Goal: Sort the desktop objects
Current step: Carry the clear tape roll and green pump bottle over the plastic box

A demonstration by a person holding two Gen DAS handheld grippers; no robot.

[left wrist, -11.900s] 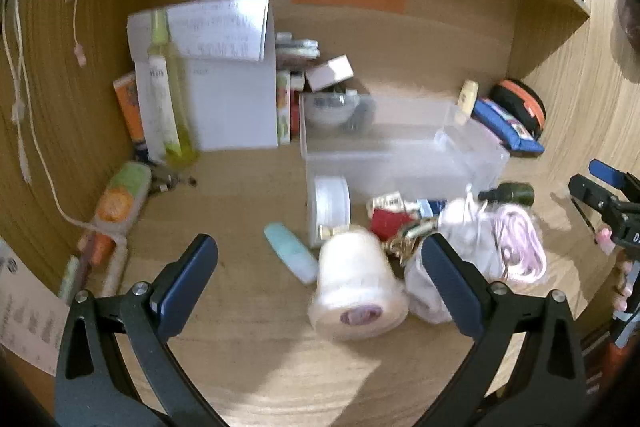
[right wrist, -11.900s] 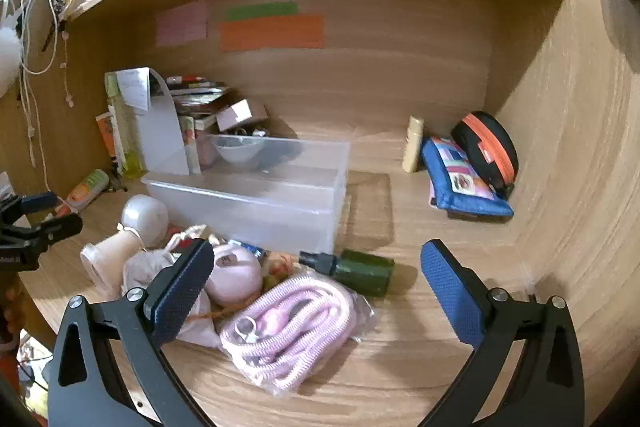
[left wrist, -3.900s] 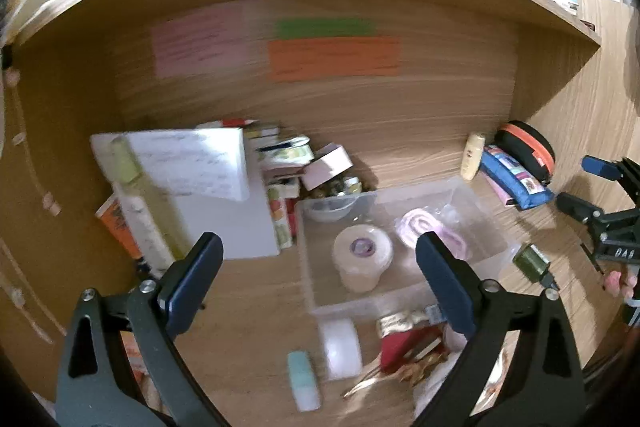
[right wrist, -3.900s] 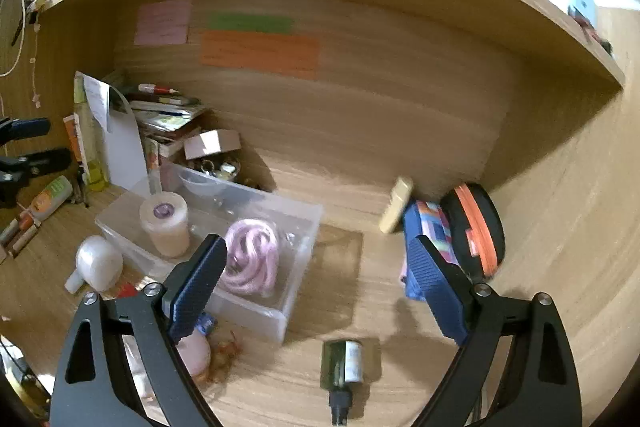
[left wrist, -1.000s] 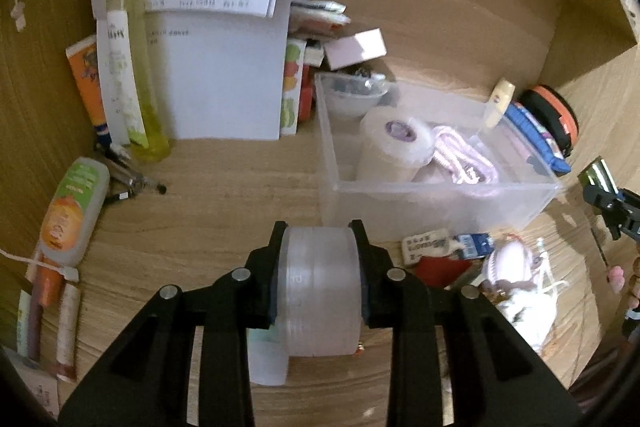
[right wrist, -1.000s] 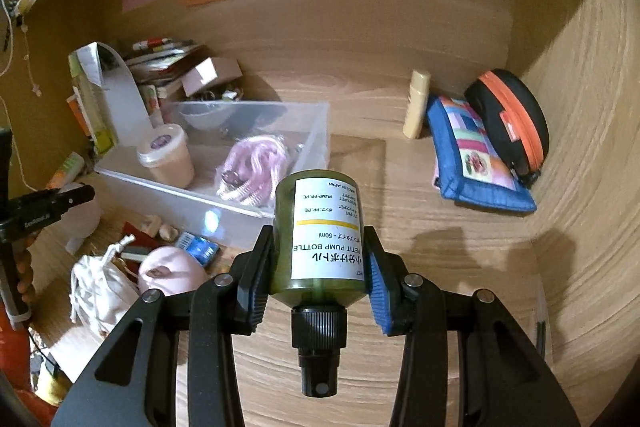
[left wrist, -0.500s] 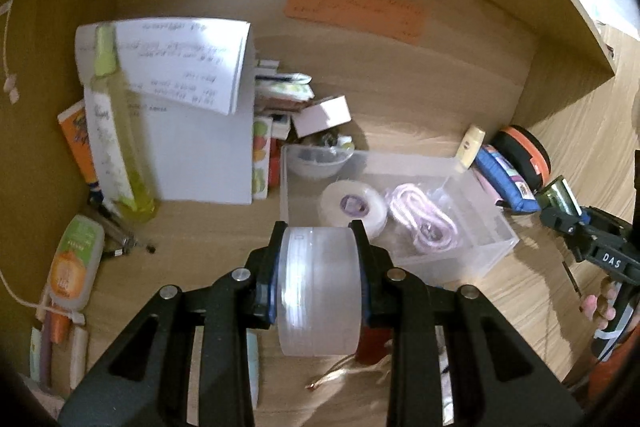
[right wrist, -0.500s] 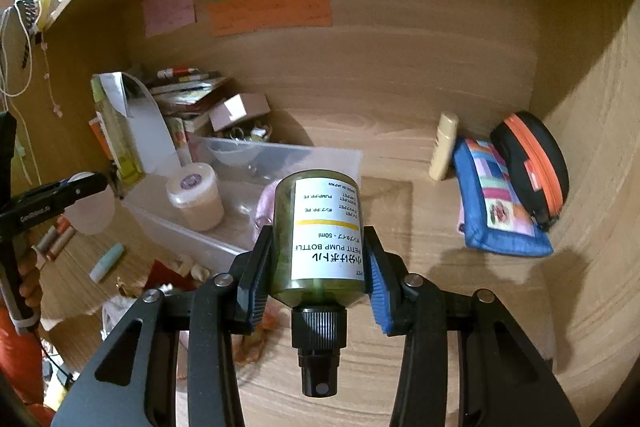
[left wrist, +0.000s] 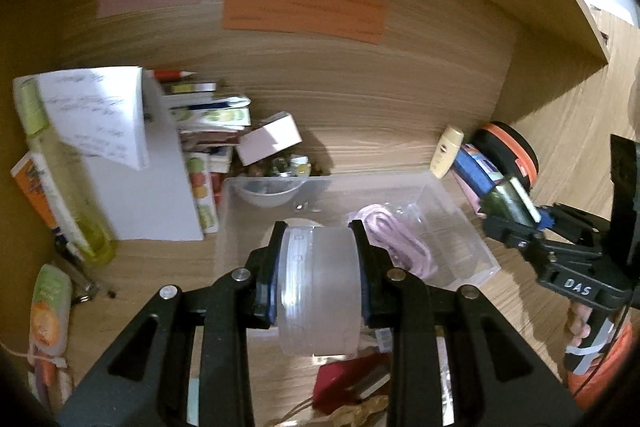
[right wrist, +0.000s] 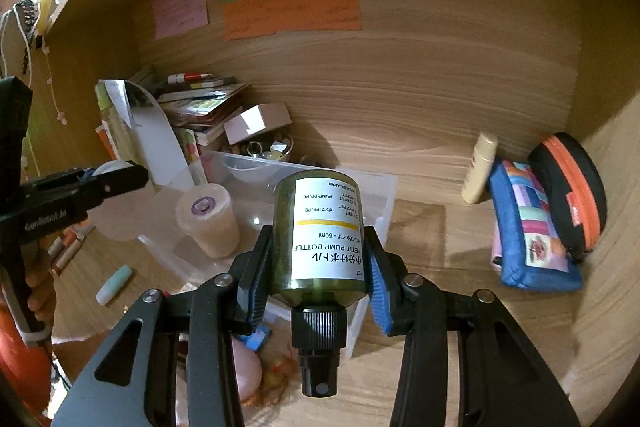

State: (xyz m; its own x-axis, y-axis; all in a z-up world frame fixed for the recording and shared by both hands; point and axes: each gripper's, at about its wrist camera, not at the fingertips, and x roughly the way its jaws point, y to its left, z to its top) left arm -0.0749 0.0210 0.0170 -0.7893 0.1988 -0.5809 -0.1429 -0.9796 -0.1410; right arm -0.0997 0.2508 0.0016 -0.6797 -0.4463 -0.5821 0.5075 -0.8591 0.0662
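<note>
My left gripper point(left wrist: 318, 263) is shut on a frosted white round jar point(left wrist: 318, 291) and holds it above the front of the clear plastic bin point(left wrist: 476, 247). My right gripper point(right wrist: 318, 247) is shut on a dark green pump bottle point(right wrist: 320, 239), cap toward the camera, above the bin's right end point(right wrist: 384, 211). In the bin lie a cream tape roll point(right wrist: 208, 219), a pink coiled cable point(left wrist: 388, 231) and a small bowl point(left wrist: 266, 193). The right gripper with the bottle point(left wrist: 508, 203) also shows in the left wrist view.
A white folder point(left wrist: 132, 187), a yellow bottle point(left wrist: 68, 195) and stacked books point(right wrist: 200, 103) stand at the left. A blue pouch point(right wrist: 532, 235), a black-orange case point(right wrist: 572, 179) and a cream tube point(right wrist: 480, 167) lie at the right. A red wallet point(left wrist: 348, 379), a mint tube point(right wrist: 114, 283) and a pink ball point(right wrist: 248, 367) lie in front.
Both grippers have risen and moved forward over the bin, each still holding its object. The left gripper with the jar now sits closer to the bin's middle.
</note>
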